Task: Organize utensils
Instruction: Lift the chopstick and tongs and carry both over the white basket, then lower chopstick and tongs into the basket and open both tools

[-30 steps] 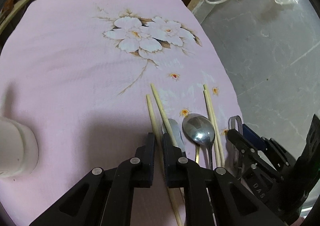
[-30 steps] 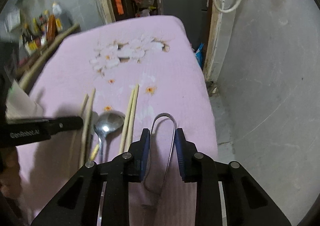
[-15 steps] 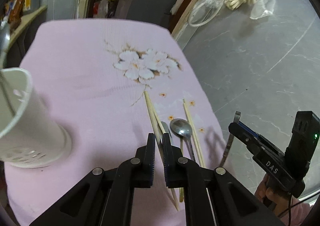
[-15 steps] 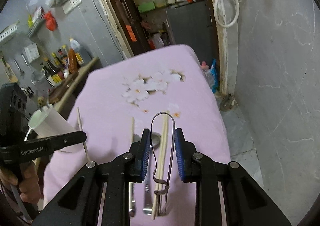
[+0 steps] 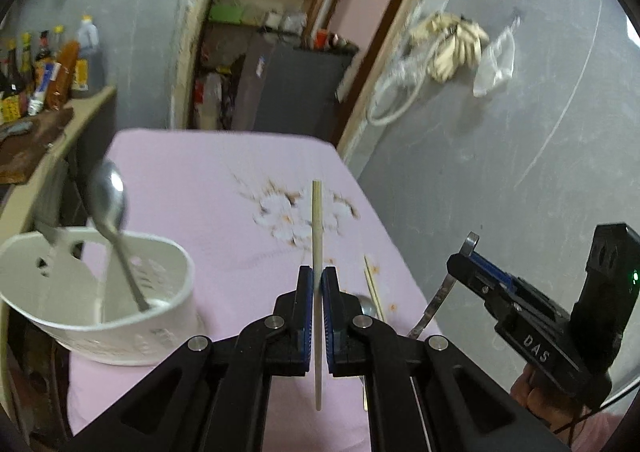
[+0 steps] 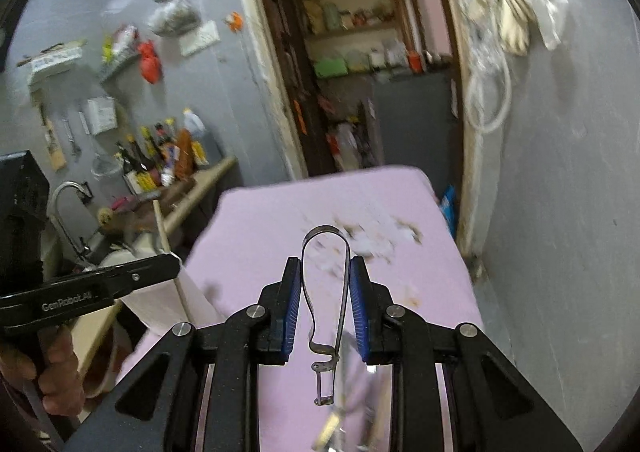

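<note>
The left gripper (image 5: 318, 284) has its jaws clenched on a single wooden chopstick (image 5: 316, 228), which runs straight through the narrow gap between the blue pads, its tip standing well ahead of the jaws and its other end hanging back beneath them. Off to the left of these jaws stands a white perforated utensil holder (image 5: 120, 324) on the pink flowered cloth covering the desk (image 5: 192, 179), with a steel spoon (image 5: 110, 211) leaning inside it, bowl upward. Just right of the jaws, more chopsticks (image 5: 374, 292) and a second spoon bowl (image 5: 366, 306) lie on the cloth.

The right gripper (image 6: 325, 284) has its jaws grasping a pair of metal tongs (image 6: 326, 276): the pads press on both arms, the looped spring end pokes out ahead of the jaws and the tips hang back between the fingers. To the left of these jaws the left gripper appears again, held in the person's hand (image 6: 56, 364).
</note>
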### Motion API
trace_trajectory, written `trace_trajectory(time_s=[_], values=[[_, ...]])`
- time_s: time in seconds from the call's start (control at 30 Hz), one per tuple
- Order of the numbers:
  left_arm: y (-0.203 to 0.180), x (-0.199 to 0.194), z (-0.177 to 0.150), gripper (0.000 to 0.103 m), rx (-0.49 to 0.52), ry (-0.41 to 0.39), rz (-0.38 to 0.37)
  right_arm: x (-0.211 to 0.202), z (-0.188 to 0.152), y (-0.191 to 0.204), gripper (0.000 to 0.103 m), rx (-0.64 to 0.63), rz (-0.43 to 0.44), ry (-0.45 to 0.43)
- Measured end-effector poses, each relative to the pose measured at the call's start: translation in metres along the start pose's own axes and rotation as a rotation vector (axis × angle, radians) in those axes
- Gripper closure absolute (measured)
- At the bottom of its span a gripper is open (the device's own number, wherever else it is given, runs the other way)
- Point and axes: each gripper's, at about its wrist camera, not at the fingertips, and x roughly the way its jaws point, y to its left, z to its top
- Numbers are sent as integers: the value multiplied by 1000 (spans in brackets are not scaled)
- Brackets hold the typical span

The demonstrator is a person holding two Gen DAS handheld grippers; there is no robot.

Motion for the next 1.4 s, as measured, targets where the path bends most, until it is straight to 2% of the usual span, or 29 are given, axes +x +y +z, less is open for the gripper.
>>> trace_trajectory(time_s=[0.23, 0.43, 0.6, 0.77, 1.0, 1.4], values=[[24, -55, 25, 98, -19, -132, 31, -5, 37, 55, 82, -43, 141, -107], [52, -94, 39, 98, -46, -230, 82, 5, 53, 99, 82, -70, 254, -170], [84, -128, 48, 98, -98, -319, 146, 17, 61, 127, 82, -72, 314, -201], [118, -145, 50, 98, -151, -374, 215, 39, 59, 146, 82, -87, 319, -184], [155, -140, 46, 98, -189, -374, 293, 69, 44, 164, 82, -113, 288, -121], [180, -99, 38, 98, -162, -298, 291, 101, 16, 175, 82, -170, 167, -16]])
